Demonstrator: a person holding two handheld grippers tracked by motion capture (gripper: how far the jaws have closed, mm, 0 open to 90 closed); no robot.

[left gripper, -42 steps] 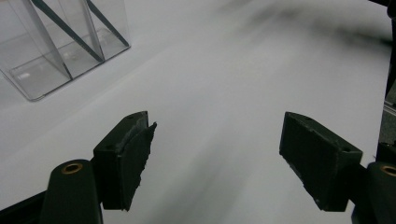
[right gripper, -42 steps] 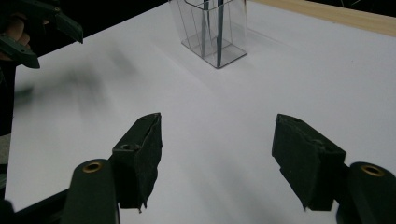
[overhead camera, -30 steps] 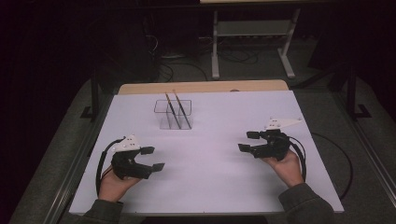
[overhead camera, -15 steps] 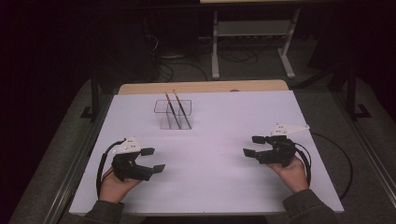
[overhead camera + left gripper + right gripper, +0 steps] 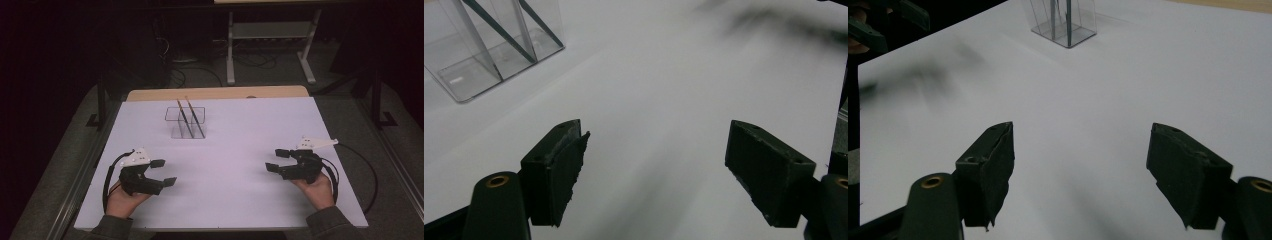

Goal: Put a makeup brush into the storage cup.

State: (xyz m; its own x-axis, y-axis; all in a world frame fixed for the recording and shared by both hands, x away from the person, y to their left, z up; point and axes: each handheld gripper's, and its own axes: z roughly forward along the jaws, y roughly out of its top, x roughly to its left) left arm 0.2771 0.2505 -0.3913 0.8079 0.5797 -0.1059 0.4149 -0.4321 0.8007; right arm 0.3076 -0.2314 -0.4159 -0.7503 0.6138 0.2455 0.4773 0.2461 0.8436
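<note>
We hold both tools low over the white bench (image 5: 235, 200), well apart. The left tool (image 5: 164, 171) gapes empty; the right tool's (image 5: 276, 160) jaws, just opening, hold nothing. The clear box (image 5: 185, 121) with two sticks (image 5: 194, 117) stands farther back.

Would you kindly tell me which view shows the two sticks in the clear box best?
The high view: both sticks lean whole in the clear box. The left gripper view cuts off their tops; the right gripper view shows them small and far away.
</note>
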